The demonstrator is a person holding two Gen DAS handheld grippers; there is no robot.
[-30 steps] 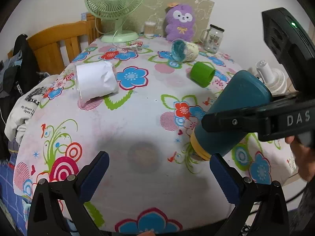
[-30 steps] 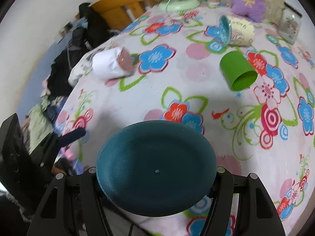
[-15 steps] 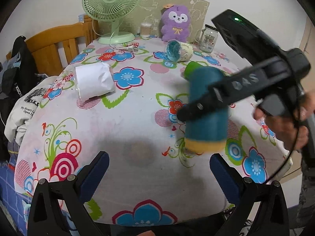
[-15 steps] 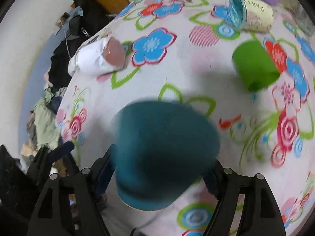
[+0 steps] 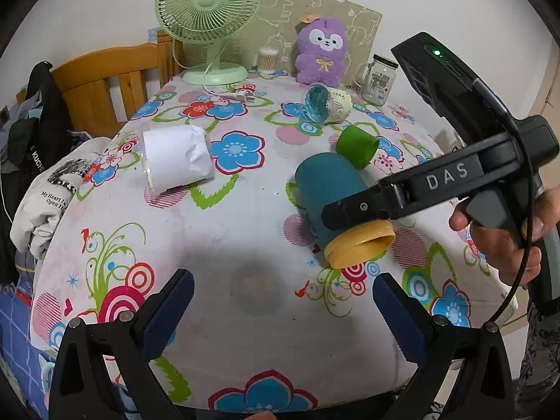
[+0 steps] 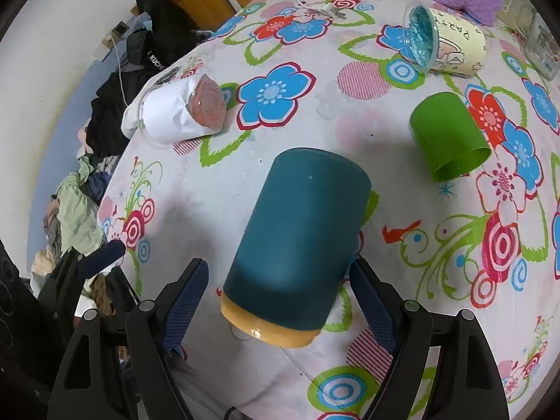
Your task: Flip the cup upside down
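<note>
- Teal plastic cup with a yellow rim band (image 6: pixel 297 245) sits tilted between the right gripper (image 6: pixel 280 290), base pointing away toward the far side of the table, yellow mouth toward the camera.
- In the right wrist view the blue pads (image 6: pixel 187 301) stand spread, with a visible gap on the left side of the cup; on the right side I cannot tell whether the pad touches it, so whether the fingers grip or have let go is unclear.
- From the left wrist view the same cup (image 5: pixel 336 199) leans over the flowered tablecloth (image 5: pixel 227 231), its yellow mouth low and toward the viewer; one black arm of the right gripper (image 5: pixel 360 206) crosses its side, and a hand (image 5: pixel 504 238) holds the handle.
- Whether the cup's lower edge rests on the cloth or hangs just above it cannot be told.
- Left gripper (image 5: pixel 283 308) hovers low over the near edge of the table, fingers released and wide apart, holding nothing.
- Just beyond the teal cup lies a green plastic cup (image 6: pixel 448 136) on its side.
- Farther back, a cream paper cup with a glittery blue inside (image 6: pixel 444 45) also lies on its side.
- To the left, a clear cup wrapped in white paper (image 6: pixel 175 115) lies on its side, well apart from the teal one.
- At the far edge stand a pale green desk fan (image 5: pixel 210 10), a purple plush toy (image 5: pixel 322 52) and a glass jar mug (image 5: pixel 379 77).
</note>
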